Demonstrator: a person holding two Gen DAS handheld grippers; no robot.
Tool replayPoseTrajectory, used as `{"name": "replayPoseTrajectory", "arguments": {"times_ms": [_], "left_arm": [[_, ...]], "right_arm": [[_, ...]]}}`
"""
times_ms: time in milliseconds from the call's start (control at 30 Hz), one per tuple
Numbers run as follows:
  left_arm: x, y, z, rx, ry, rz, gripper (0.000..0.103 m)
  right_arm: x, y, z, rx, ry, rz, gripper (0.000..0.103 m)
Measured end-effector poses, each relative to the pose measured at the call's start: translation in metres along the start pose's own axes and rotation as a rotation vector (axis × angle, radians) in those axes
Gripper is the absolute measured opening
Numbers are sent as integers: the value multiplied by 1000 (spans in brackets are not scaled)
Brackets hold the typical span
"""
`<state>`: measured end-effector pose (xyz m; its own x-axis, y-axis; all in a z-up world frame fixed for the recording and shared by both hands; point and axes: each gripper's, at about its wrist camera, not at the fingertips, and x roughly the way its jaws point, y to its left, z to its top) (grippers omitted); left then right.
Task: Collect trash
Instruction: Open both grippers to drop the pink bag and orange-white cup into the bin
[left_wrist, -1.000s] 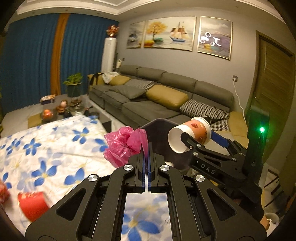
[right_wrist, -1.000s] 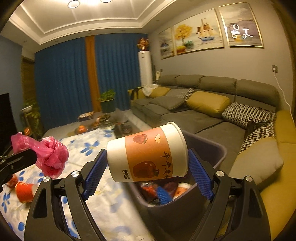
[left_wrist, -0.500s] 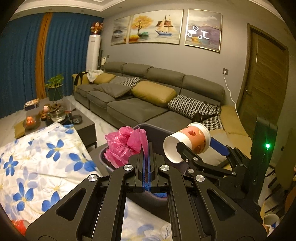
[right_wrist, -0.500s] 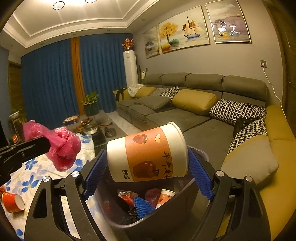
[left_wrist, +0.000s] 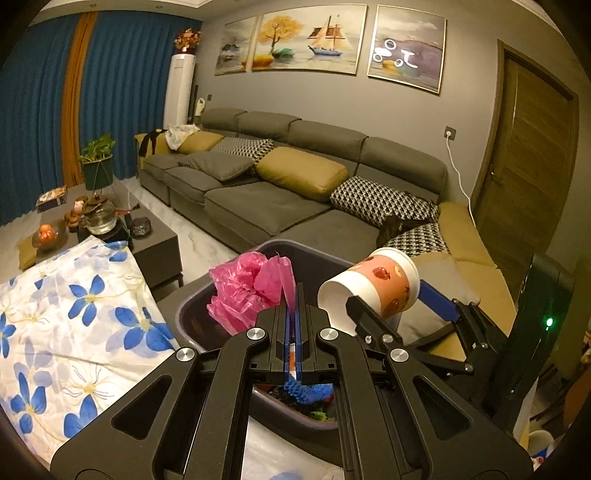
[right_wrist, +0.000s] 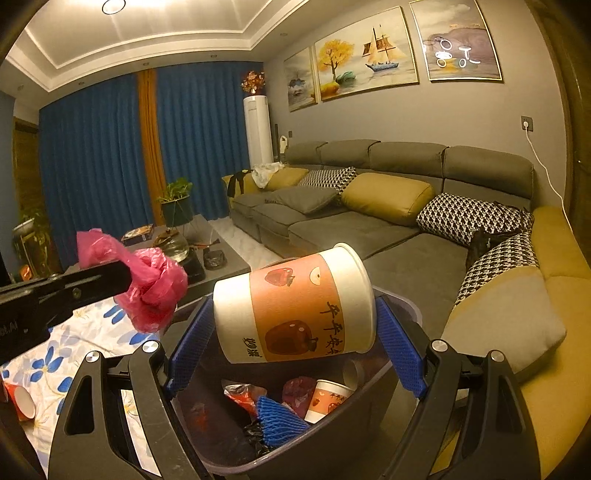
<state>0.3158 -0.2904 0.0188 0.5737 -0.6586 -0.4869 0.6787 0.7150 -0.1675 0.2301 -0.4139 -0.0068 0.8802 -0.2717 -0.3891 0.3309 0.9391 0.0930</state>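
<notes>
Starting at the far left of the right wrist view, a red paper cup (right_wrist: 20, 402) lies on its side on the flowered cloth (right_wrist: 62, 365), not yet picked up; whatever else sits on the cloth beyond the frame cannot be told. Next along, the left gripper (left_wrist: 291, 306) has its jaws pressed together on a fold of the crumpled pink plastic bag (left_wrist: 251, 288), which hangs over the near-left rim of the dark trash bin (left_wrist: 192, 299). In the middle, the bin already holds several pieces: a blue foam net (right_wrist: 277, 421), a small printed cup (right_wrist: 327, 400), red wrappers and some dark scraps. To the right, the right gripper (right_wrist: 295, 336) pinches a large paper cup with an orange fruit label (right_wrist: 295, 314) by its ends, lying sideways between the blue pads (right_wrist: 188, 343), directly above the bin's opening. Beyond, the grey sofa (right_wrist: 369, 221) runs along the far wall.

By my judgement the job is well advanced: much trash is binned, two pieces are held over the bin and only need releasing, and at least the red cup on the cloth remains.
</notes>
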Motion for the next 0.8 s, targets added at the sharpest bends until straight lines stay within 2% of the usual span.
{"name": "replayPoseTrajectory", "arguments": {"times_ms": [467, 567, 600, 667, 700, 733, 800], "left_arm": [[22, 1, 8, -35, 21, -29, 1], [25, 3, 9, -54, 22, -47, 1], [27, 2, 9, -55, 25, -57, 4], [29, 2, 9, -51, 29, -43, 26], [29, 2, 8, -55, 25, -41, 52], [27, 3, 7, -62, 13, -45, 66], [21, 6, 5, -71, -11, -37, 70]], "right_arm": [[16, 4, -6, -18, 8, 1, 83], [19, 3, -7, -24, 11, 5, 86], [19, 3, -8, -25, 11, 6, 87], [18, 0, -10, -24, 13, 1, 87], [17, -2, -10, -21, 13, -1, 87], [14, -5, -11, -16, 14, -4, 87], [11, -10, -12, -9, 17, -14, 87]]}}
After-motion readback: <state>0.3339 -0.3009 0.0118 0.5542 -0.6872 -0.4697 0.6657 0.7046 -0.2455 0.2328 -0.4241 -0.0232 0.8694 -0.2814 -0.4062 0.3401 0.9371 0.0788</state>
